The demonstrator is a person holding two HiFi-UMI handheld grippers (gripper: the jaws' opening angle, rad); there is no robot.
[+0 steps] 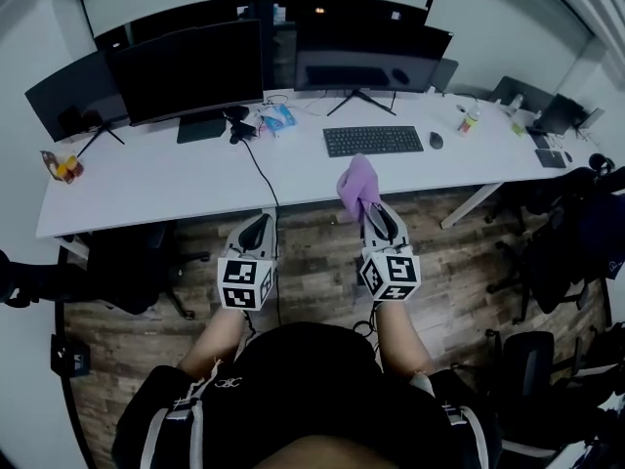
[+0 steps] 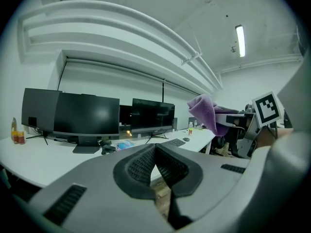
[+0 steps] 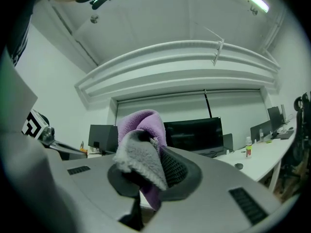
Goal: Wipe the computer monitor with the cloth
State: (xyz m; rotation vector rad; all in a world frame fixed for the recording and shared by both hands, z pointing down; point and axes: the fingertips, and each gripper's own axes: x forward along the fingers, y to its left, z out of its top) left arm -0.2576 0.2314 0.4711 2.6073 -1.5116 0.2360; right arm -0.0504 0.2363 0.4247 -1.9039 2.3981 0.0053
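A: Right gripper [image 1: 369,211], what's it on?

B: Jaws clamped on the cloth [image 1: 356,181]. The right gripper view shows it clearly: cloth [image 3: 141,130] is pinched between the ribbed dark pads.

A: Material?

B: Fleecy, nappy fabric. Purple on one face, grey on the other, with a soft fuzzy edge. It's bunched into a rounded lump, not flat.

A: Which way does it point?

B: Its long axis runs along the jaws. The bulk sticks out past the tips, up and forward toward the desk [image 1: 166,179], and a short tail hangs below the pads.

A: Where is it?

B: Held in the air at the desk's front edge, just in front of the keyboard [image 1: 373,141] in the head view. It's well apart from every screen.

A: Monitors?

B: Flat dark glossy rectangles, all off. The centre-left monitor [image 1: 186,71] is on a square slab foot and the centre-right monitor [image 1: 371,59] on a splayed leg stand. A smaller monitor [image 1: 73,94] sits at the far left. Their wide axes run along the desk and the screens face the person.

A: Left gripper [image 1: 258,225]?

B: Pads are together at the tips with nothing between them. In its own view the left gripper [image 2: 155,147] has grey moulded plastic jaws with ribbed black rubber pads. It's held beside the right one, over the wood-plank floor [image 1: 127,335].

A: Other stuff?

B: Matte white desk top, a black mouse [image 1: 436,140] right of the keyboard, and a small bottle [image 1: 469,120] further right.
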